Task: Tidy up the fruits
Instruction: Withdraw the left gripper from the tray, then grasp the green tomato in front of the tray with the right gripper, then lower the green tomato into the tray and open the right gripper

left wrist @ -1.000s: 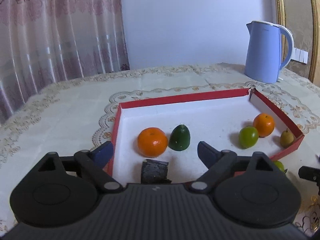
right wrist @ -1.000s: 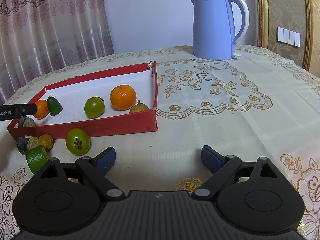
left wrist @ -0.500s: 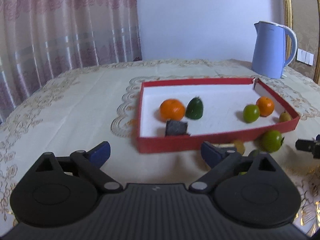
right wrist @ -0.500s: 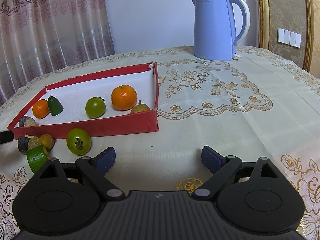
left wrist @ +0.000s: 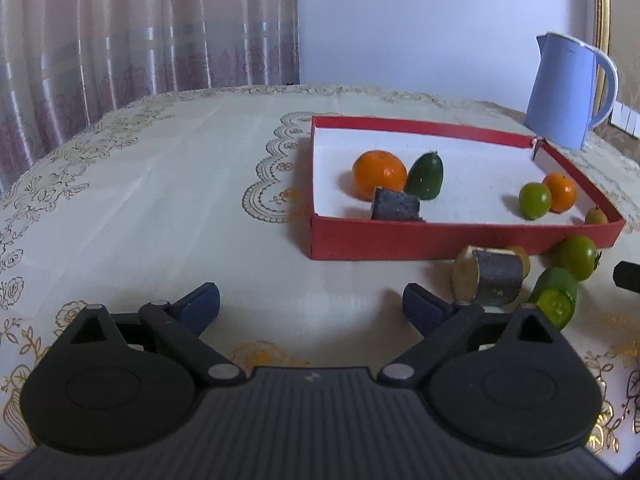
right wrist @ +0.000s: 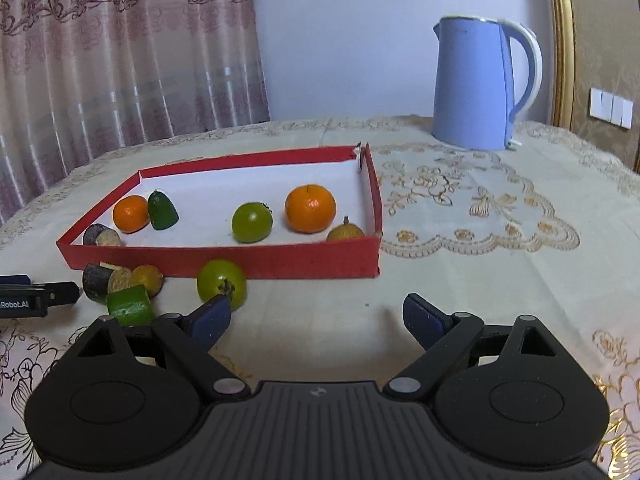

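Left wrist view now looks from outside the shallow red cardboard tray with a white floor (left wrist: pixel 440 240), whereas a second ago the same camera hung over its near-left corner, right above the dark grey cut fruit piece (left wrist: pixel 396 206) that lies there now. The left gripper (left wrist: pixel 311 306) has pulled back over the cream embroidered tablecloth (left wrist: pixel 160 208), its blue-tipped jaws spread wide with nothing between them. I take that as one fruit delivered and the hand returning for another. Inside the tray lie a large orange (left wrist: pixel 379 174) touching a dark green pointed fruit (left wrist: pixel 426 176) near the left wall, and a round green fruit (left wrist: pixel 534 200) beside a smaller orange (left wrist: pixel 560 193) towards the right wall. Unsorted fruit sits on the cloth just outside the tray's front wall: a grey-skinned cut chunk with a pale face (left wrist: pixel 490 280), a bright green cut piece (left wrist: pixel 556 302) and a round green fruit with a stem (left wrist: pixel 578 258). Right wrist view shows what the left hardly does: the small brownish fruit (right wrist: pixel 345 233) in the tray's near-right corner, the blue electric kettle (right wrist: pixel 476 84) whole, and the right gripper (right wrist: pixel 316 316), jaws apart and empty, one finger (right wrist: pixel 210 316) just in front of that loose green fruit.
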The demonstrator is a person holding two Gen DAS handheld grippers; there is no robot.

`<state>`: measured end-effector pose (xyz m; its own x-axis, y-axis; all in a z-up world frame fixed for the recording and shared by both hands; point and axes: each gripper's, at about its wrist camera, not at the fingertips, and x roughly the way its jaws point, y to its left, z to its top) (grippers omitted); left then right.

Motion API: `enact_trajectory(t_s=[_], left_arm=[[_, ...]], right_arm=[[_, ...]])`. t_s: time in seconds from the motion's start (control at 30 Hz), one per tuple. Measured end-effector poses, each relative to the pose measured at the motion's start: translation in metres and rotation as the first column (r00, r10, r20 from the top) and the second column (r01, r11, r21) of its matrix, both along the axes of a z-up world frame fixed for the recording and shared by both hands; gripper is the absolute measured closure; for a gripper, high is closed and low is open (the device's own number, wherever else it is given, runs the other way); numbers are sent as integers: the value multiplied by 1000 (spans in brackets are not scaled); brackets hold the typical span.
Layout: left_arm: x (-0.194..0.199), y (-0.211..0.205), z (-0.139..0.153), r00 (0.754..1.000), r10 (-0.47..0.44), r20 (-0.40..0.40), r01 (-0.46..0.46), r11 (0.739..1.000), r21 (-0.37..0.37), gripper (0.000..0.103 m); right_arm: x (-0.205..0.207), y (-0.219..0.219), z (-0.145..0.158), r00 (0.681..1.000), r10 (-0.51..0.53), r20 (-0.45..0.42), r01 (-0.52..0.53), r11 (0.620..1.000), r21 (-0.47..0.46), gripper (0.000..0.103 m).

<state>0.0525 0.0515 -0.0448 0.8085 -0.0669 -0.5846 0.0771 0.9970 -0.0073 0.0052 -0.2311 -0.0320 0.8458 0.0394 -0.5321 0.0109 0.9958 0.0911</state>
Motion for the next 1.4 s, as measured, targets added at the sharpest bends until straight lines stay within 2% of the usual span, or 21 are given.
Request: enact_trajectory(t_s=[0.4, 0.5, 0.53, 0.57, 0.63, 0.73, 0.93, 1.13, 1.4], left_arm=[[3, -1, -2, 1000, 1, -15, -1, 1000, 4, 0], [3, -1, -2, 1000, 1, -16, -1, 1000, 5, 0], [3, -1, -2, 1000, 2, -16, -1, 1000, 3, 0], [4, -1, -2, 1000, 2, -17, -2, 1000, 0, 0], [4, -1, -2, 1000, 1, -18, -1, 1000, -2, 0], [4, 0, -3, 1000, 1, -17, -1, 1000, -1, 0], [4, 0, -3, 1000, 1, -17, -1, 1000, -3, 0], [4, 0, -3, 1000, 1, -17, -1, 1000, -3, 0], [4, 0, -3, 1000, 1, -17, -1, 1000, -3, 0]], right_arm=[[14, 30, 7, 997, 73, 11, -73, 995, -62, 11], [19, 42, 8, 996, 91, 16, -89, 990, -107, 25], [22, 44, 7, 995, 96, 10, -95, 989, -115, 36], [26, 46, 6, 995, 103, -2, -102, 989, -111, 40], [32, 47, 4, 991, 129, -22, -131, 989, -74, 45], [36, 53, 2, 990, 137, -29, -139, 987, -83, 45], [38, 62, -5, 984, 175, -45, -178, 981, -76, 70], [31, 61, -2, 987, 161, -28, -162, 983, -89, 70], [37, 45, 28, 993, 102, 61, -93, 987, -133, 70]])
